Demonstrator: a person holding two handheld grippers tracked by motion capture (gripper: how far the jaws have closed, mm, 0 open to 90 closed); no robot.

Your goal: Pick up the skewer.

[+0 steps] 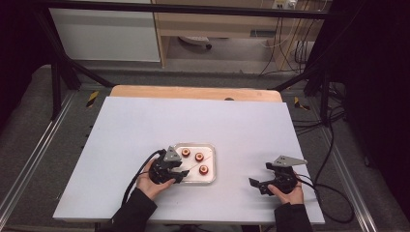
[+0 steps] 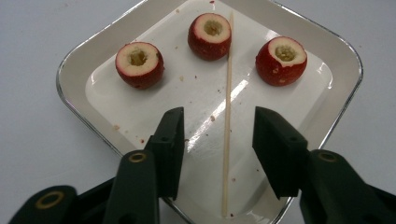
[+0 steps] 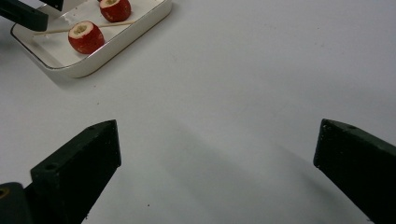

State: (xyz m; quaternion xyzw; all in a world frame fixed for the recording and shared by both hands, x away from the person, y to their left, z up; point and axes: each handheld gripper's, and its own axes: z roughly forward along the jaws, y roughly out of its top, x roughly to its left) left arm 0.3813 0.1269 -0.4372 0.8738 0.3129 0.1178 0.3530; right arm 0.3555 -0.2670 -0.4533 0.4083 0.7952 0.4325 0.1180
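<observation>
Left gripper (image 2: pixel 217 144): over the near edge of the tray, jaws about half apart with the skewer between them; the pads do not touch it, so nothing is held.
Right gripper (image 3: pixel 217 172): jaws wide apart over bare table, holding nothing, well right of the tray.
Skewer (image 2: pixel 227 130): thin pale wooden stick lying flat in the tray, running from between the jaws up past the middle fruit.
Handling: likely very light, stiff yet easy to snap, and apt to roll on the glossy glaze; best pinched across its near end, low, with a gentle close.
Fruits (image 2: pixel 139 65): three red cored ones, cut side up, in a row at the far side of the tray; probably soft and bruisable.
Tray (image 2: pixel 74 100): white, square, rounded corners, shiny rim, crumbs on its floor.
Table (image 1: pixel 145 125): smooth light sheet over a wooden top.
Room: dim, dark frame around the table, cables on the floor at right, cupboards behind.
</observation>
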